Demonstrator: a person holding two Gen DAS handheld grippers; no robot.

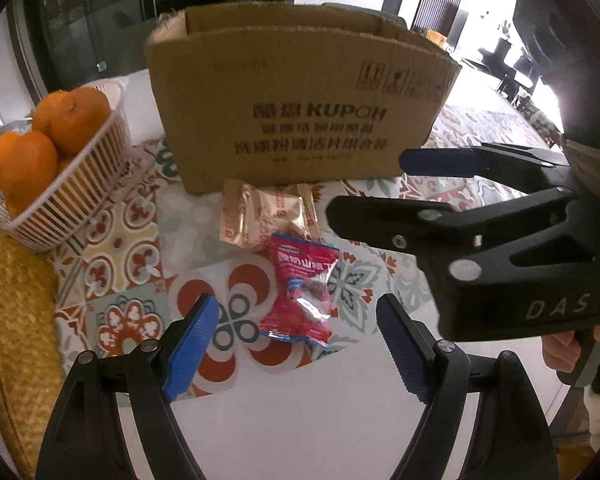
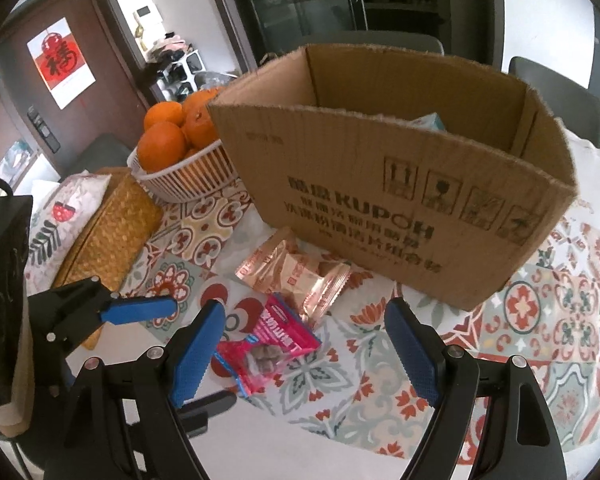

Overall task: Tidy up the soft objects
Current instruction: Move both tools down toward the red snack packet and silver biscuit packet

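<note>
Left wrist view: two hand-held grippers angle steeply down over snack packets on a patterned bench.

The left gripper spreads its blue fingers wide on either side of the pink packet, not touching it; the gold packet lies just beyond, against the cardboard box. The right gripper, equally open and empty, hangs over the same packets.
</note>
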